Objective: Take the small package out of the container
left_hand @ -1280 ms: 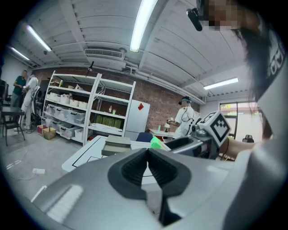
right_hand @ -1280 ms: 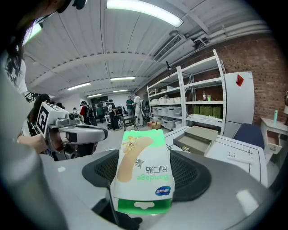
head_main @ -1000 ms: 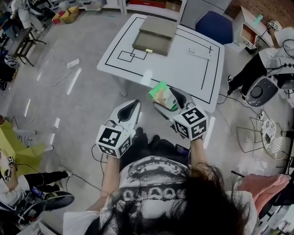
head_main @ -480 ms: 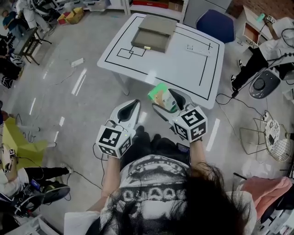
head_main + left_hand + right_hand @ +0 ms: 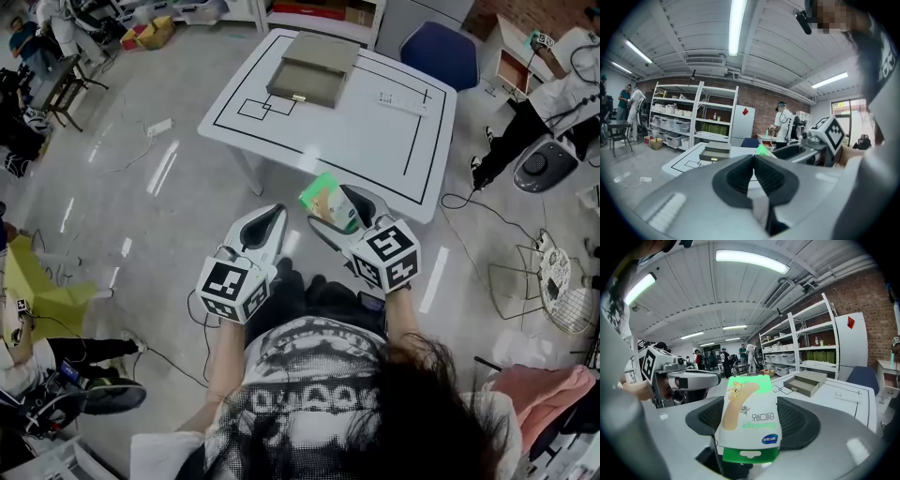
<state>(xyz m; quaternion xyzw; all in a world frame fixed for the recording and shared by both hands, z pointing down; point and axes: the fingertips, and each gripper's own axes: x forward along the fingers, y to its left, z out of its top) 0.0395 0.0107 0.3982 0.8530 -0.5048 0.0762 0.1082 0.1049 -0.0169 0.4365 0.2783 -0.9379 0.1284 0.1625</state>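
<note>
Bandage package [image 5: 328, 199]: flat white-and-green card pack, in the air near the worktop's near edge, well apart from the container.
Container [image 5: 313, 70]: grey boxy drawer unit on the worktop's far side, its drawer drawn out; contents cannot be made out.
Right gripper [image 5: 752, 420]: ribbed dark fingers clamped on the package's two faces.
Left gripper [image 5: 754, 164]: fingers together, nothing between them, just beside the right gripper.
Worktop [image 5: 375, 131]: smooth white, with black outlines.
Around: blue chair [image 5: 445, 54] behind the worktop; white shelves [image 5: 693, 117] farther off.
</note>
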